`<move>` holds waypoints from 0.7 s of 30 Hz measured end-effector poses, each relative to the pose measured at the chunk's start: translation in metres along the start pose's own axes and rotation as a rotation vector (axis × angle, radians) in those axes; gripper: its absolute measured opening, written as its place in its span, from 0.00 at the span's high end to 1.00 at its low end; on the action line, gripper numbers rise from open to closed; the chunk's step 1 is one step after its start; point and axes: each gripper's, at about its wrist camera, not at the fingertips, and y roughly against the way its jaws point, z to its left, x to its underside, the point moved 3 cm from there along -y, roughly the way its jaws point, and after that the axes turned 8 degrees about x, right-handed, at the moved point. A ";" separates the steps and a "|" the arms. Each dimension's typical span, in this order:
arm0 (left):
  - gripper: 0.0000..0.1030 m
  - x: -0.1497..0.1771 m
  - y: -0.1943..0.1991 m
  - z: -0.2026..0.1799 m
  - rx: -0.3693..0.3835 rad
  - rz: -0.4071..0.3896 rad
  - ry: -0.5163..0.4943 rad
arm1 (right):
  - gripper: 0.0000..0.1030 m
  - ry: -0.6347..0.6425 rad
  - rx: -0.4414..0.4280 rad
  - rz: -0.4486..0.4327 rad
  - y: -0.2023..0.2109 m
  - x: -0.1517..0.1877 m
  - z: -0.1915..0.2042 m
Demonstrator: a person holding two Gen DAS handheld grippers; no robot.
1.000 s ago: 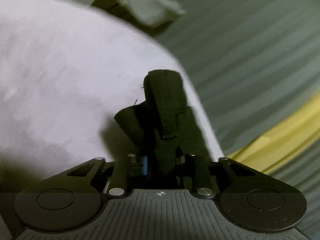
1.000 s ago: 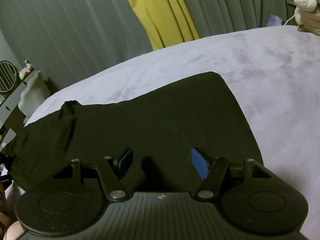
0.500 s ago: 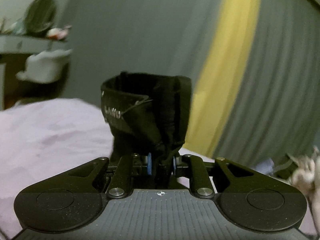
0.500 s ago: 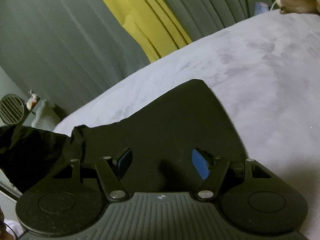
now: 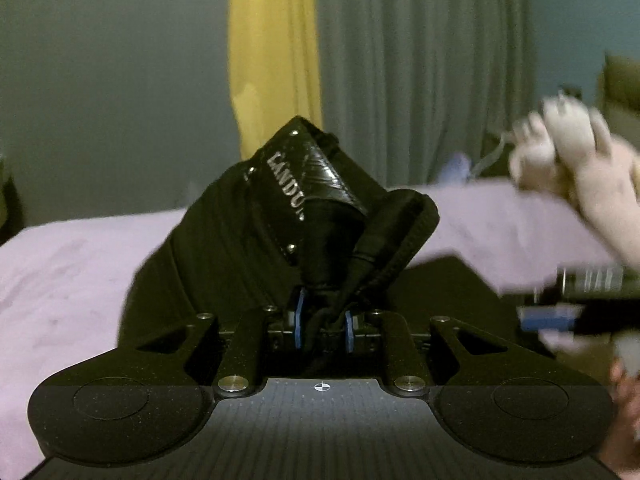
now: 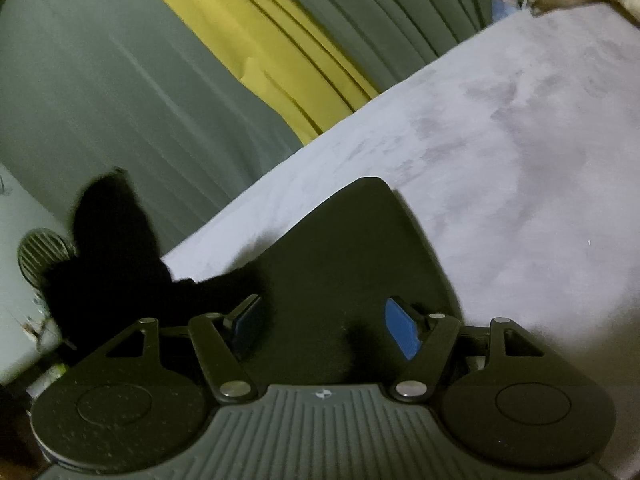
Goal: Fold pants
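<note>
We find the left claw point(image 5: 322, 330) clamped on a bunched end of the black pants point(image 5: 280, 236), its blue pads point(image 5: 298, 322) pinching the cloth; the band with silver lettering stands up just ahead of the claw. A second ago this same bundle hung over the lavender bed point(image 5: 60, 272) near its edge, with the side of the room behind it; now the grey curtain point(image 5: 420, 72) and its yellow panel point(image 5: 272, 56) stand straight ahead, and the right claw shows blurred at the right margin. We judge that the gripped end has been swung across, over the rest of the garment. The right claw point(image 6: 326, 326) stands open, its pads clear of the cloth, low over the flat part of the pants lying on the bed; it has shifted only a little. In its view the lifted end now rises as a dark blur at the left, where it lay lower before. In our judgement the fold is under way but not laid: the carried end has yet to be set down and released. A soft toy point(image 5: 560, 152) lies at the far right of the bed, apart from the work.
</note>
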 end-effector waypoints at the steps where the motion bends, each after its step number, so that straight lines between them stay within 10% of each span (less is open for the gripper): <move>1: 0.78 0.004 -0.008 -0.011 -0.003 0.031 -0.009 | 0.33 -0.019 -0.016 0.007 -0.001 0.000 -0.002; 7: 0.74 0.025 -0.049 -0.046 -0.096 0.220 -0.100 | 0.25 -0.035 -0.108 0.099 -0.012 0.009 0.005; 18: 0.64 0.051 -0.047 -0.069 -0.183 0.189 -0.233 | 0.21 -0.031 -0.131 0.142 -0.023 0.017 0.013; 21: 0.23 0.055 -0.045 -0.078 -0.122 0.182 -0.252 | 0.21 -0.024 -0.133 0.143 -0.022 0.017 0.012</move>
